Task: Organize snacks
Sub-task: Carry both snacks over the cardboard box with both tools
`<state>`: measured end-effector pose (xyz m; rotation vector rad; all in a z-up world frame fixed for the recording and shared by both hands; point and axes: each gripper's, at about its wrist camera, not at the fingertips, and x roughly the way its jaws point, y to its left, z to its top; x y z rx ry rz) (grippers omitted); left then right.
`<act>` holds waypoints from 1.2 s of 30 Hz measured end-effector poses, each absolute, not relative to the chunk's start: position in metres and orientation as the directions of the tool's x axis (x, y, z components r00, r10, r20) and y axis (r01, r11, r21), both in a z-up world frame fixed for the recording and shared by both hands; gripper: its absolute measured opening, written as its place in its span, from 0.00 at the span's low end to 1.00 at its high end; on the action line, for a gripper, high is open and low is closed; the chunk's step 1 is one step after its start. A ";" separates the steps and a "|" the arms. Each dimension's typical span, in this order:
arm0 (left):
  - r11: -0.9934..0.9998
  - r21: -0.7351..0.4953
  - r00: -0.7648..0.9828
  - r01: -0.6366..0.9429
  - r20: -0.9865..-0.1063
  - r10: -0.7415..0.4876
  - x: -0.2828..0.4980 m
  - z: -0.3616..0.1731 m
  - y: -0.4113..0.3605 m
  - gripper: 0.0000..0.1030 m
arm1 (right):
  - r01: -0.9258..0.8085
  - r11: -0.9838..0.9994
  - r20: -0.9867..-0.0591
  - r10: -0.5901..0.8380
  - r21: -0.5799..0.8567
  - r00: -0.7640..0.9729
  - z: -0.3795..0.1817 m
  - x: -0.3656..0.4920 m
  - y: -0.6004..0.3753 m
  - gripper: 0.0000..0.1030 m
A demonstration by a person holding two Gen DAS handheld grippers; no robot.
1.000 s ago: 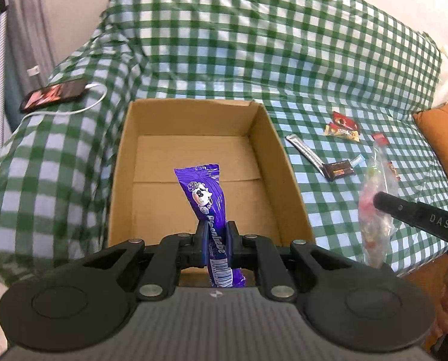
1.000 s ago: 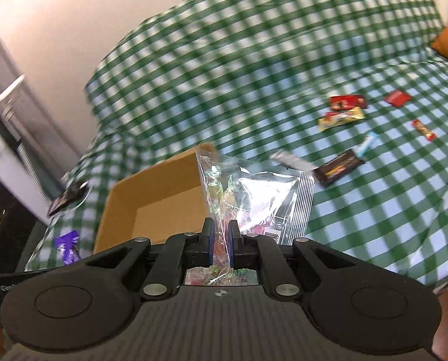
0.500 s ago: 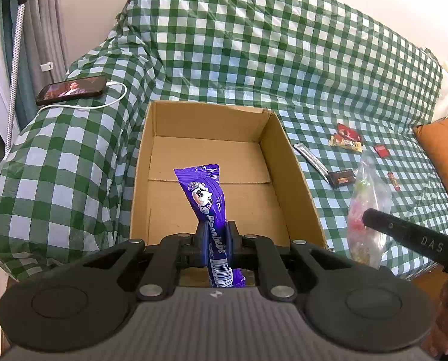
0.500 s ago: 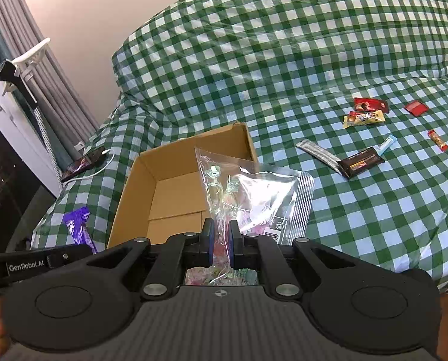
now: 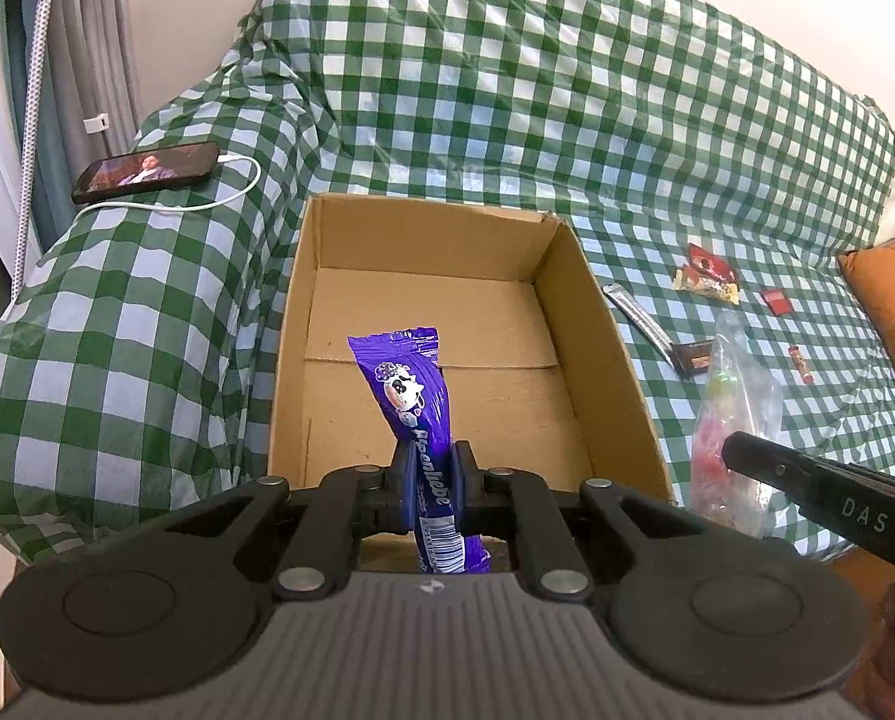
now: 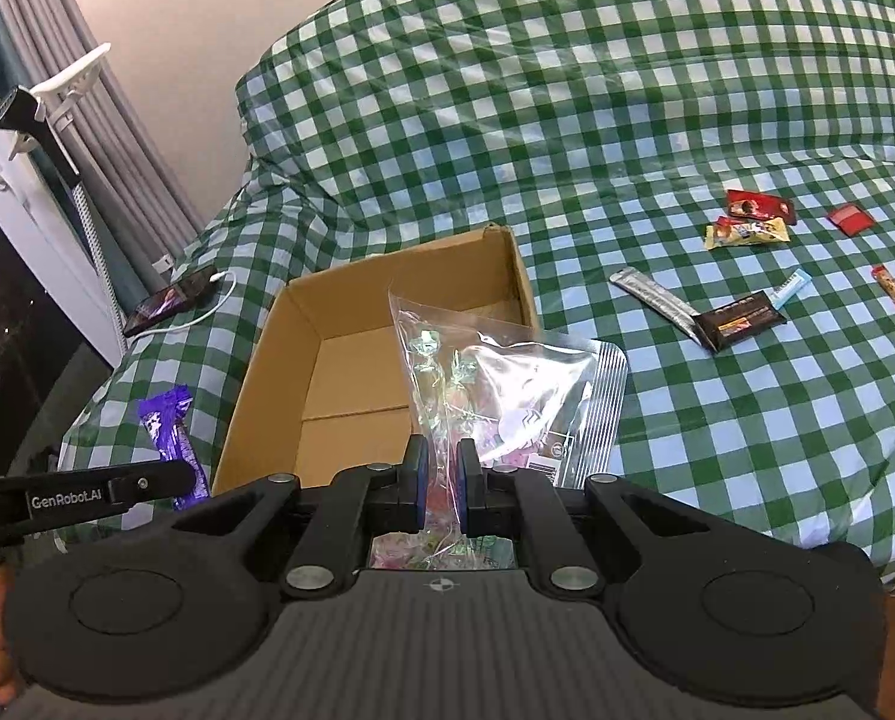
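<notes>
My left gripper [image 5: 432, 468] is shut on a purple snack bar [image 5: 414, 402] and holds it upright above the near edge of an open cardboard box [image 5: 603, 336]. The box floor looks bare. My right gripper [image 6: 441, 480] is shut on a clear bag of candies [image 6: 507, 390], held above the box's [image 6: 255, 372] near right corner. The bag also shows in the left wrist view [image 5: 732, 420], the purple bar in the right wrist view [image 6: 171, 438].
The box sits on a green checked cloth [image 5: 507, 90] over a sofa. Loose snacks lie to its right: a silver stick [image 6: 651, 297], a dark bar [image 6: 741, 318], red and yellow packets [image 6: 747, 219], small red pieces [image 6: 849, 219]. A charging phone [image 5: 147, 171] lies left. An orange cushion [image 5: 891, 312] is at right.
Both grippers have pulled back and up a little from the box, so more of the sofa shows. Each keeps its snack; the right view swung toward the box.
</notes>
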<state>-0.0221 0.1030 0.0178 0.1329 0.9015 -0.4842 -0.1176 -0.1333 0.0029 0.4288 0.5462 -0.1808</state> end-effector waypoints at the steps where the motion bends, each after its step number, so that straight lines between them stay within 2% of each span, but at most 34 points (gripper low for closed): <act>1: 0.885 -0.088 0.519 0.457 -0.782 -0.345 -0.020 0.016 0.102 0.12 | 0.275 0.899 -0.540 -0.052 0.342 0.840 0.003 -0.115 -0.133 0.10; 16: 0.895 -0.063 0.501 0.441 -0.811 -0.304 0.037 -0.010 0.077 0.12 | 0.243 0.921 -0.581 -0.022 0.304 0.814 -0.011 -0.053 -0.135 0.11; 36: 0.900 -0.009 0.443 0.437 -0.868 -0.224 0.109 -0.073 0.042 0.12 | 0.236 0.927 -0.659 0.015 0.290 0.752 -0.053 0.041 -0.143 0.11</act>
